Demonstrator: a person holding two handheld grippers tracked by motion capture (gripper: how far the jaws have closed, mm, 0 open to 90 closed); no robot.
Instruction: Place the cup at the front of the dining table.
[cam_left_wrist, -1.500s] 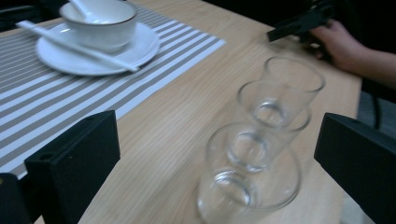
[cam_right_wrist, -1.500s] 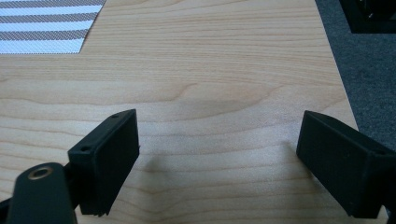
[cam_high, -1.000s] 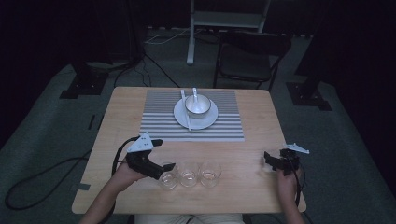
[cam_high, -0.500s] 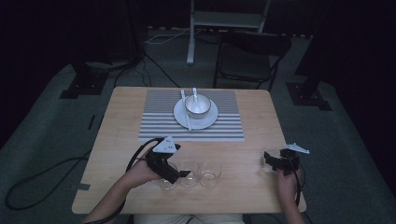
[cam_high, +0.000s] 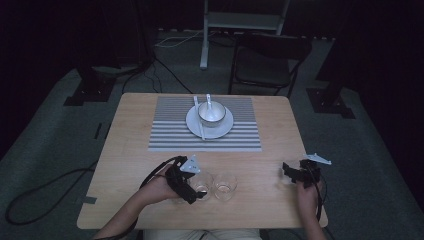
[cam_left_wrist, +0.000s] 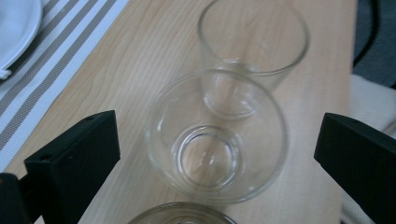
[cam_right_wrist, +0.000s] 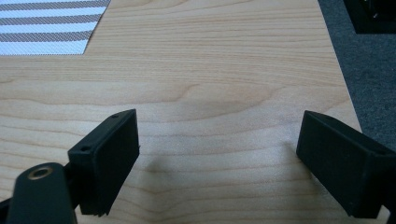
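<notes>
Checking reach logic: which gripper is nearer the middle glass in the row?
Left. The left gripper is open with its jaws either side of the middle glass. The right gripper sits open over bare table near the right edge, well away.

Left tongs (cam_high: 199, 194) with black body, grey three-cornered plate on top, black cable trailing in a loop, right tongs (cam_high: 289, 172) also black with pale grey plate, square blocky matte jaws, small screw holes, brass-coloured ring, bare forearms without sleeves
</notes>
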